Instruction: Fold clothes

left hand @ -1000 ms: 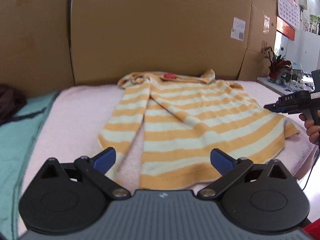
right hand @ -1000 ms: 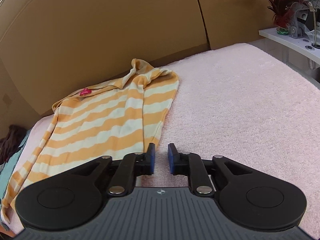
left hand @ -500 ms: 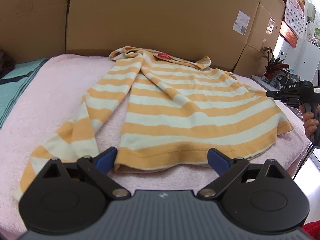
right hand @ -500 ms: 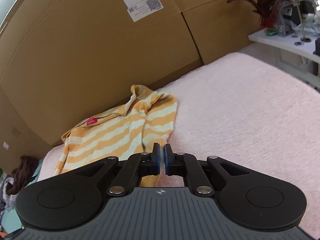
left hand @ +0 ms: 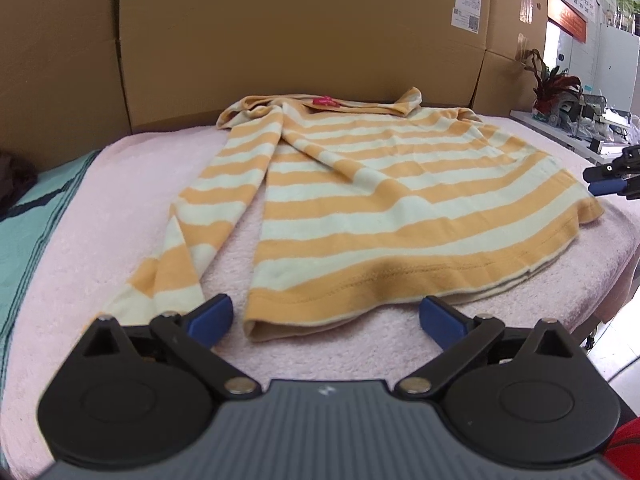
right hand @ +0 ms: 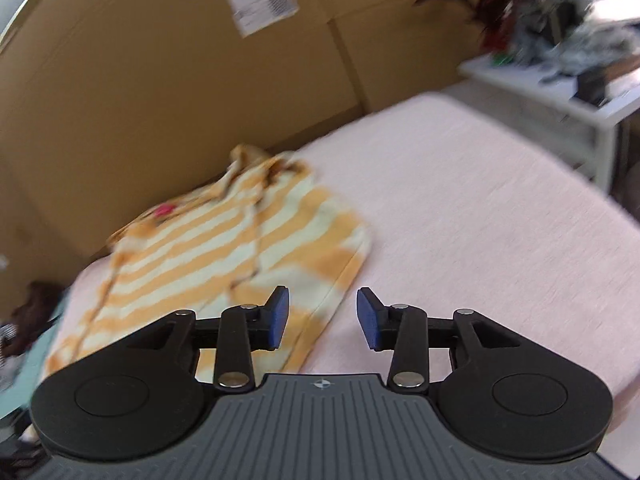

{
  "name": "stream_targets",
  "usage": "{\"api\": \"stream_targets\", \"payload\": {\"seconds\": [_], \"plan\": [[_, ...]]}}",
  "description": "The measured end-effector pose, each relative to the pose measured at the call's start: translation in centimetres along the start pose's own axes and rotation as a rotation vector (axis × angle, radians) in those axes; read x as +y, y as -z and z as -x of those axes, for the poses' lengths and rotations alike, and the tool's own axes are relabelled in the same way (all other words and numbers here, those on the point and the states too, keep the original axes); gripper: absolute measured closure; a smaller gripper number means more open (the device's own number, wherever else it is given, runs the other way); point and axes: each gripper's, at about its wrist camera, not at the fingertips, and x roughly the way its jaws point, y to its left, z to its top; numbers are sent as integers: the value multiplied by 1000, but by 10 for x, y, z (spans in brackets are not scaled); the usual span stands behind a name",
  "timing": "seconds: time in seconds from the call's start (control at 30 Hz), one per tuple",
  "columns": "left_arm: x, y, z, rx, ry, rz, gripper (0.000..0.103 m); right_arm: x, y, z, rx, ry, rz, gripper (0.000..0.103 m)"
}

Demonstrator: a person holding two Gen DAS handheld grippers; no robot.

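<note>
Shirt (left hand: 380, 200) lay spread on the pink towel (left hand: 120, 200), filling the centre of the left view, collar at the top by the cardboard (left hand: 280, 32), hem along the bottom. One sleeve (left hand: 188, 240) trailed down lower left, apart from the body. Not folded as it lay; a diagonal crease ran down from the collar, and the right hem corner was slightly bunched.

Left gripper (left hand: 324, 316) was spread wide, empty, sitting just short of the hem at bottom centre. Right gripper (right hand: 323, 316) was also spread, narrower gap, empty; in its own view the shirt (right hand: 224, 248) sat left of centre, with its edge running down between the pads. Right view was motion-blurred, so detail there was poor. From the left view the right gripper's tip showed at the right edge, near the hem corner.

Handling, my read: light knit, fully limp, no stiffness, so it would sag and drag on the terry pile. Not fragile or slippery. Best holds looked like the stitched hem corners, one per claw, pinching both layers; or the sleeve cuff for folding the sleeve inward.
</note>
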Motion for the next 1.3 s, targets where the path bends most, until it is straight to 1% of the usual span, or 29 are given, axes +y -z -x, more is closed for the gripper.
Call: {"api": "stream_targets", "payload": {"seconds": [0.07,0.13,0.2,0.23,0.27,0.3,0.37,0.4,0.43,0.47,0.5,0.53,0.63,0.67,0.87,0.97,1.03,1.07,1.1,1.17,1.23,1.27,1.3], "plan": [[-2,0,0,0,8,-13,3,7,16,6,31,-27,39,61],[-3,0,1,2,14,-24,6,15,27,8,29,-42,104,64],[-5,-1,3,-7,13,-29,18,25,33,6,30,-29,165,87],[-6,-2,4,-12,8,-32,21,28,33,5,34,-20,184,96],[-6,-2,5,-17,4,-33,27,31,33,4,40,-11,200,96],[-6,-1,6,-21,-1,-30,30,34,31,5,42,-5,219,96],[-4,-1,8,-26,-14,-19,41,37,28,9,42,0,249,96],[-2,-1,9,-30,-18,-10,54,38,27,13,38,-8,252,96],[1,-1,11,-33,-18,3,59,37,25,17,33,-26,247,96],[5,-1,12,-37,-10,24,70,35,24,19,31,-40,234,96],[9,-1,13,-40,4,50,76,34,24,20,30,-52,219,96],[12,0,14,-45,15,75,78,33,24,22,30,-65,205,96],[17,1,13,-60,33,130,87,28,23,25,27,-103,162,96],[18,2,13,-65,39,140,89,27,23,27,26,-116,148,96],[21,2,29,-95,53,163,91,19,21,34,21,-193,62,96],[15,-1,45,-124,58,145,92,16,20,39,19,-237,30,96],[12,-5,57,-152,69,133,96,15,19,44,19,-282,20,96],[11,-7,64,-167,76,129,102,14,18,46,17,-308,12,96],[11,-9,70,-179,79,127,103,13,17,49,16,-333,4,96],[12,-11,78,-187,75,124,103,12,15,54,13,-384,-12,96],[14,-10,80,-167,63,118,103,9,14,59,12,-429,-36,97],[14,-9,78,-151,48,109,94,7,14,60,12,-450,-43,102],[13,-6,74,-129,19,92,90,6,15,61,9,-445,-39,102]]}}
